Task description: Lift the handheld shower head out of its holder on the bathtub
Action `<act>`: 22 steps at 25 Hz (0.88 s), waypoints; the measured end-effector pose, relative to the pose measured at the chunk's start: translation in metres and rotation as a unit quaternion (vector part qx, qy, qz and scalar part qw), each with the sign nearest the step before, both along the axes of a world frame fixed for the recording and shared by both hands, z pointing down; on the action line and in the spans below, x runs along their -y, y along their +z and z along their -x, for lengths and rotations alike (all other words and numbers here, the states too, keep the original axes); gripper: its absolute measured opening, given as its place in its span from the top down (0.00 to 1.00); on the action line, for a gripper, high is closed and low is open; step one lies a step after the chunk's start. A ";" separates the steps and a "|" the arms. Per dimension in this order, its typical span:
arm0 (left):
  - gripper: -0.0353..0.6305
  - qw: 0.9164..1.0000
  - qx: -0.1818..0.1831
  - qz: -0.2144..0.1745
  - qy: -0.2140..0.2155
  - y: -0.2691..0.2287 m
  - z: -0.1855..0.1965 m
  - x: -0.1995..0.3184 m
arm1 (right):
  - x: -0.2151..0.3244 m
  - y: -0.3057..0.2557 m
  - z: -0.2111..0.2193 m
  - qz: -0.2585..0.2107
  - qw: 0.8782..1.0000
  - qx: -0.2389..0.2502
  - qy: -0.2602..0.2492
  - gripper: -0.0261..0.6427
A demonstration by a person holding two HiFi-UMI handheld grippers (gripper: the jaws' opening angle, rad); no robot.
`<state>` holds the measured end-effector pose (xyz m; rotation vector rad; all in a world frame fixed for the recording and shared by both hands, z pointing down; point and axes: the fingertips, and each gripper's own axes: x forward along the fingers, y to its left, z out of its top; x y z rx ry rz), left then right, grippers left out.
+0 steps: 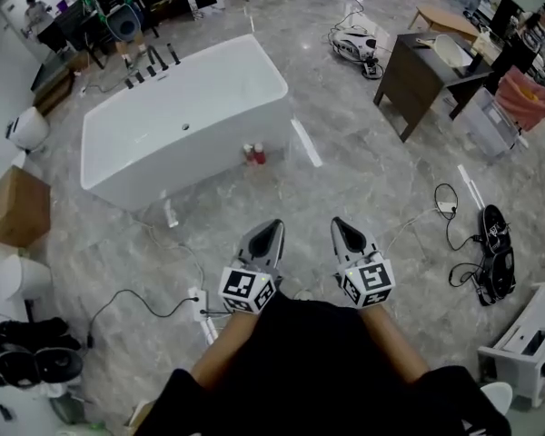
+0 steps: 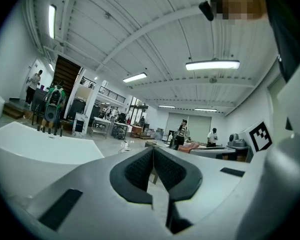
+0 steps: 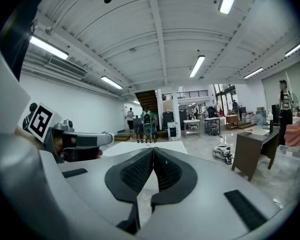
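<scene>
The shower head should be one of the black fittings standing in a row on the far rim of the white bathtub, at about eleven o'clock from the person; which one cannot be told from here. It is probably rigid, fairly light and smooth, so likely slippery, with a hose dragging behind. A grip round the straight handle just above the holder looks best, then a lift straight up.

The left gripper and right gripper are both clenched on nothing, held near the body and well apart from the tub.

The grey marble floor has loose cables at seven o'clock, and a dark table stands at one o'clock in the large workshop hall.
</scene>
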<state>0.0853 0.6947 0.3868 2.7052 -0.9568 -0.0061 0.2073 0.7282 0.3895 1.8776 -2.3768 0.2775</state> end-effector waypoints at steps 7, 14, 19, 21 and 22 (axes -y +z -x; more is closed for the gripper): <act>0.94 1.000 0.006 0.012 0.023 0.004 0.001 -0.002 | 0.004 0.005 -0.010 0.012 0.999 0.027 -0.012 0.96; 0.56 0.999 -0.005 0.033 -0.007 0.010 0.016 0.003 | 0.005 0.003 -0.020 0.008 0.999 0.043 -0.005 0.63; 0.51 0.999 0.007 0.033 -0.011 0.016 0.019 0.003 | 0.004 0.006 -0.015 0.006 0.999 0.042 -0.015 0.62; 0.51 0.999 0.004 0.033 -0.018 0.016 0.022 0.003 | 0.004 0.009 -0.013 0.007 0.999 0.040 -0.020 0.61; 0.50 0.999 0.002 0.033 -0.022 0.017 0.024 0.003 | 0.005 0.011 -0.012 0.008 0.999 0.041 -0.023 0.61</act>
